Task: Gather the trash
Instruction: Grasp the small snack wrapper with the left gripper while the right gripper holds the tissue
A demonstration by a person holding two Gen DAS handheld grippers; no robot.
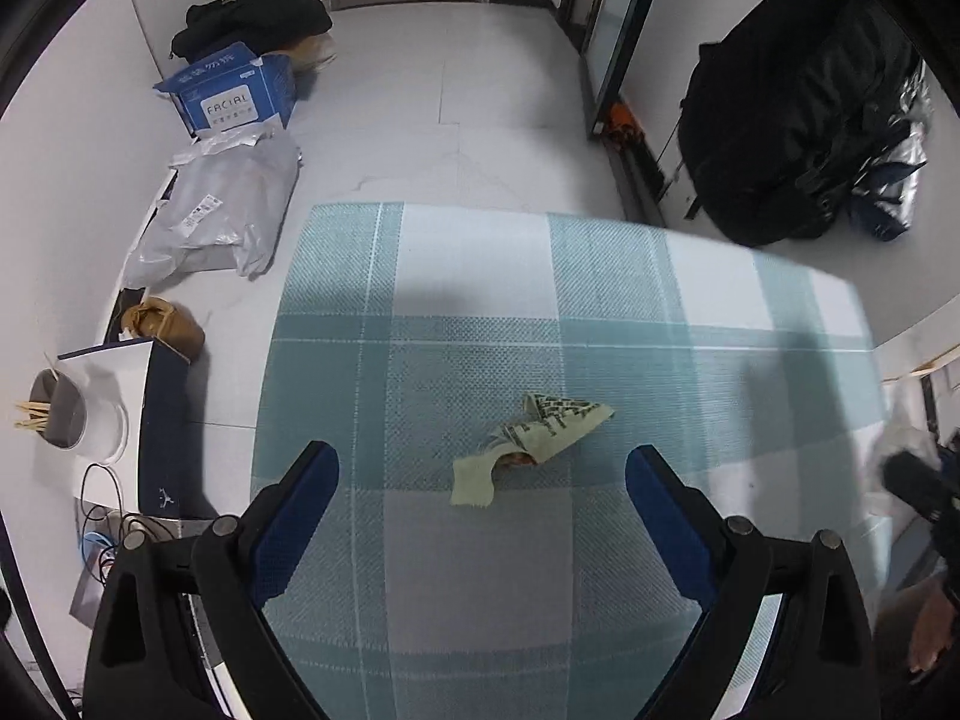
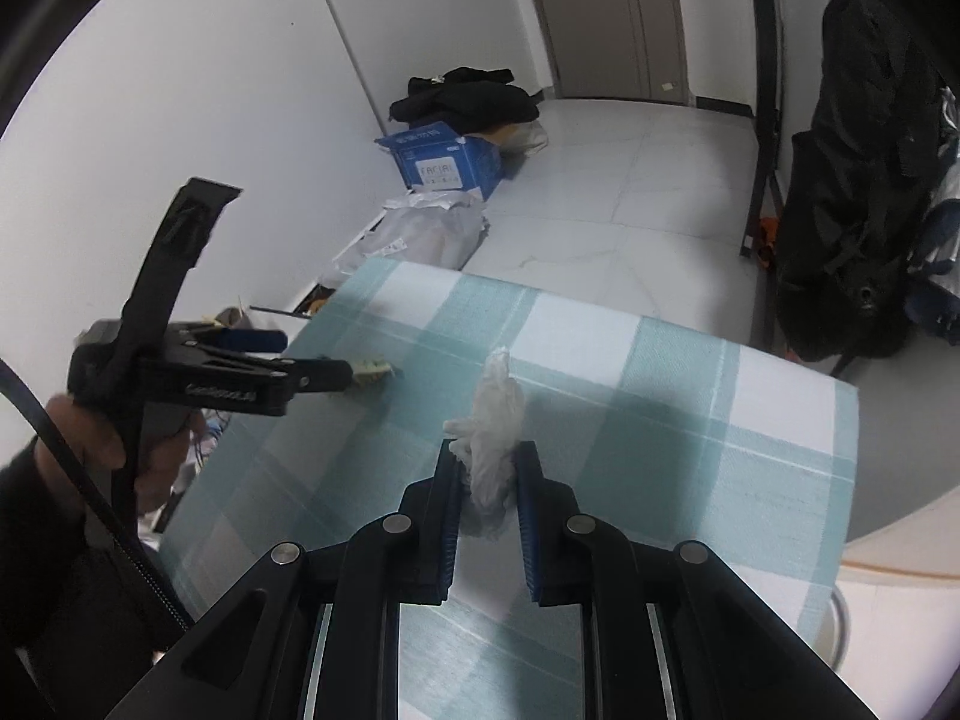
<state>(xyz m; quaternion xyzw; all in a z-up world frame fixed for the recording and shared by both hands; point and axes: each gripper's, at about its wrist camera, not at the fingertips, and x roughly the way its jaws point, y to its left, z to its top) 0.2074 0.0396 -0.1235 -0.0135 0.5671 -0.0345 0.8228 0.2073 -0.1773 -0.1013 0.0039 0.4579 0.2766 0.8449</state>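
Mid-table, wrapper (image 1: 531, 441) lies between wide left gripper (image 1: 480, 468) fingers (edges distant).

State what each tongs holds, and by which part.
Right tongs: crumpled white wrapper, pinched at its lower half. Left tongs: nothing, open around the printed paper scrap.

Cool, even indoor light, soft shadows across the checked counter (image 1: 600, 312), strong fisheye bending with black corners, far-right edge of the left view blurred

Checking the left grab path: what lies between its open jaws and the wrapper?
Only bare checked cloth. In the left wrist view the left gripper stands open around the wrapper, touching nothing.
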